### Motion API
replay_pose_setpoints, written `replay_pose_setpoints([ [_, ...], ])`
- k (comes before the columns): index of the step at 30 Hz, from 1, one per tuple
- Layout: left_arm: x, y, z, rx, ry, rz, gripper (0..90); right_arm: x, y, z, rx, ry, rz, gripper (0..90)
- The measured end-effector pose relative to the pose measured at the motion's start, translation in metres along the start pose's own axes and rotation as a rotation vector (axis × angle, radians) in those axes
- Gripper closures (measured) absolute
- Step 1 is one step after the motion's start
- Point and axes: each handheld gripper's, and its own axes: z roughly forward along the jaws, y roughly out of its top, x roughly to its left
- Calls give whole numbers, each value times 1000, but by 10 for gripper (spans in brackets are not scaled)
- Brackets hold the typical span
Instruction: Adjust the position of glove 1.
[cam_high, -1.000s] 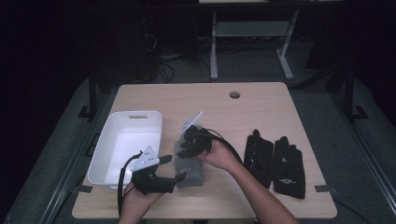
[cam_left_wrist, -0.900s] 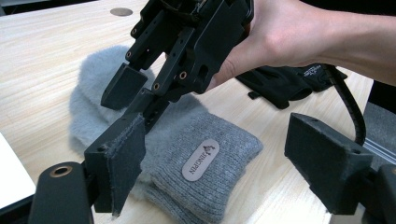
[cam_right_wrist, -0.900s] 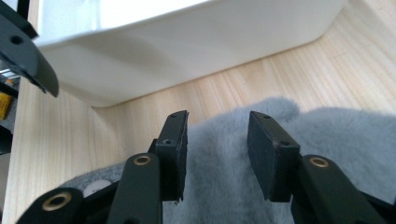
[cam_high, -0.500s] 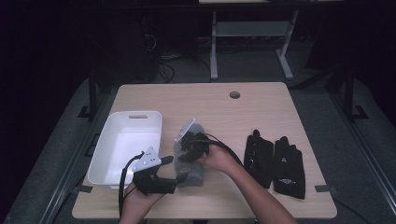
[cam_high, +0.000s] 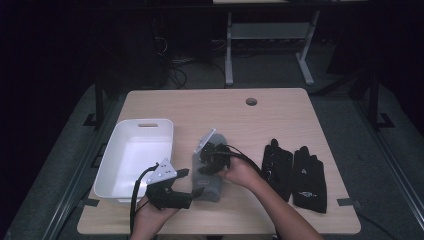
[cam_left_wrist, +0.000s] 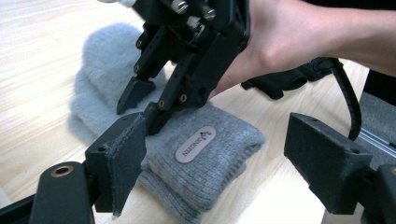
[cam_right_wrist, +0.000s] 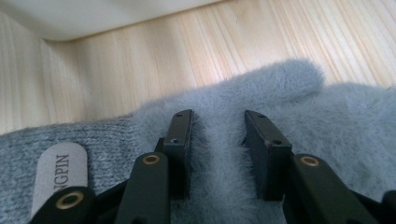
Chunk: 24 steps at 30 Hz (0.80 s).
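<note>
A pair of fluffy grey gloves (cam_high: 212, 182) lies stacked near the table's front middle, knit cuff with an oval label (cam_left_wrist: 195, 144) toward me. My right gripper (cam_high: 206, 167) points down onto the fuzzy part (cam_right_wrist: 327, 116). Its jaws have just been closing, and the pads now press into a ridge of fluff bunched between them (cam_right_wrist: 218, 154). My left gripper (cam_high: 192, 182) lies low at the cuff end. It stands wide open in the left gripper view (cam_left_wrist: 224, 163), the cuff just ahead of its pads (cam_left_wrist: 123, 158) and untouched.
A white plastic bin (cam_high: 145, 122) sits on the wooden table (cam_high: 210, 110) left of the grey gloves; its wall (cam_right_wrist: 116, 14) is close behind them. Two black gloves (cam_high: 277, 167) (cam_high: 309, 175) lie flat at the right. A round hole (cam_high: 251, 101) marks the far side.
My right gripper has sunk a little onto the grey gloves and its top plate has dropped lower. The left gripper has kept still.
</note>
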Motion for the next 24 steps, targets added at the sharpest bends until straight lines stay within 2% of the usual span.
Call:
replay_pose_setpoints([
  [9,-8,1,16,36,-19,2,212,0,-20,-11,-16,-7,22,632],
  [14,-12,3,28,49,-40,-14,214,0,-30,-20,-10,-17,29,630],
  [19,-9,6,40,77,-26,-25,218,0,-39,-26,-19,-24,43,618],
  [21,-7,8,43,85,-32,-39,225,-2,-41,-29,-34,-15,64,552],
  [22,-6,8,43,90,-28,-38,228,-4,-41,-34,-64,-6,80,487],
  [24,-5,9,46,98,-23,-38,230,-7,-44,-45,-92,-26,117,398],
])
